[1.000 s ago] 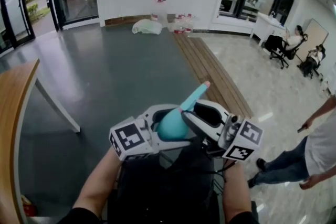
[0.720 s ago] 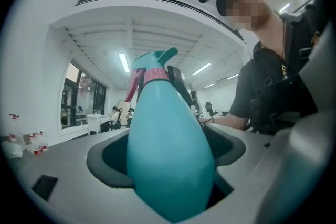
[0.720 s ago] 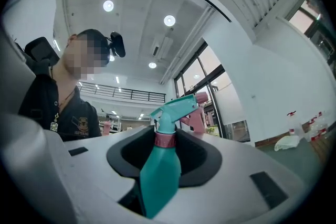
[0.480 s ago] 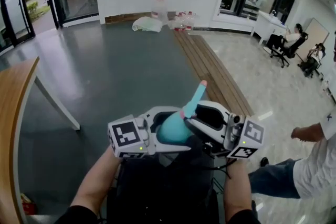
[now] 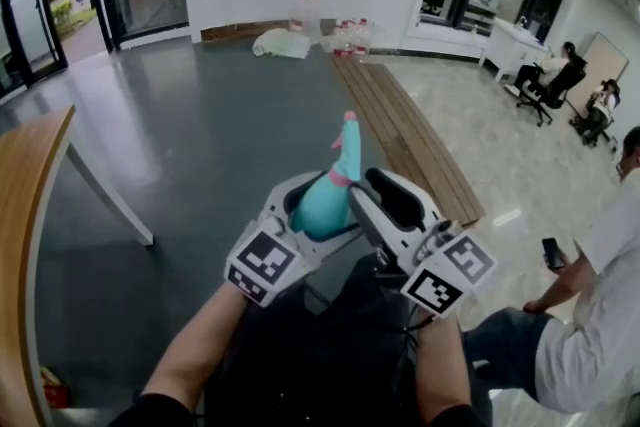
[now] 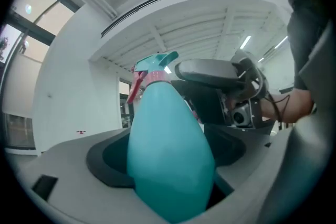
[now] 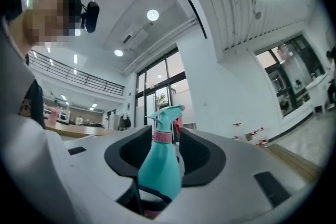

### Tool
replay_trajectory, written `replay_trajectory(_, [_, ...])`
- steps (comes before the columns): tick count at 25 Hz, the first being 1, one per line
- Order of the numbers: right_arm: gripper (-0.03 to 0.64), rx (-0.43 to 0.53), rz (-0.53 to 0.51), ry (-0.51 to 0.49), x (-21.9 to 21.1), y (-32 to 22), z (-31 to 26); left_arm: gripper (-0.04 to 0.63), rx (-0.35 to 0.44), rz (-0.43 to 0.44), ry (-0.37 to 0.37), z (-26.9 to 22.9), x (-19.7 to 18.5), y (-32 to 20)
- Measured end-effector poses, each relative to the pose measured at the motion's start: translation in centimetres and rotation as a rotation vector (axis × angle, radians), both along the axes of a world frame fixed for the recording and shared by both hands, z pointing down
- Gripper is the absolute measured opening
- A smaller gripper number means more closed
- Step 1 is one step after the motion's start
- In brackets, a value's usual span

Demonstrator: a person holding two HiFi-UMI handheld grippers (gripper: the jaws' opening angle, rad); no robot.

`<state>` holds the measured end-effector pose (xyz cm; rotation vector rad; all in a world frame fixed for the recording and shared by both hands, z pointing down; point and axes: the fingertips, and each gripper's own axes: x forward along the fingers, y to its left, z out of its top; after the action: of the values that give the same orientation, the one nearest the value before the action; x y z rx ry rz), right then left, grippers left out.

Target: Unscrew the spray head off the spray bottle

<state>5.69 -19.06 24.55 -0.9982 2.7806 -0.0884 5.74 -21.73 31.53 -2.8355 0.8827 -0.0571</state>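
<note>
Teal teardrop-shaped spray bottle of smooth opaque plastic is clamped by its body in the left gripper, above a glossy dark floor. Its pink collar and teal spray head are flanked by the right gripper, whose jaws have just been opening and are parted, clear of both.

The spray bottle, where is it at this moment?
In the head view the spray bottle is in the lower centre, held in the left gripper, above the dark floor, with its spray head pointing up and away.
</note>
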Motion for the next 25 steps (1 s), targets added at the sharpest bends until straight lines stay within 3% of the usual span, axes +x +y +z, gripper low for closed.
replay_trajectory(2, [0.164,-0.022,0.056,0.006,-0.4,-0.6,0.5,0.422,0.003,-0.051,-0.021,0.6,-0.2,-0.7])
replay_trajectory(9, [0.164,-0.059,0.11,0.012,-1.1,-1.1,1.3,0.422,0.037,-0.143,-0.086,1.6,0.3,-0.8])
replay_trajectory(14, [0.126,-0.058,0.113,0.03,-1.2,-1.3,1.5,0.422,0.044,-0.161,-0.103,1.7,0.3,-0.7])
replay_trajectory(19, [0.133,-0.037,0.012,0.04,-1.2,-0.6,1.3,0.422,0.033,-0.074,-0.085,1.4,0.5,0.2])
replay_trajectory(25, [0.133,-0.001,-0.153,0.057,-1.1,1.4,0.8,0.422,-0.017,0.157,-0.039,0.9,1.5,3.0])
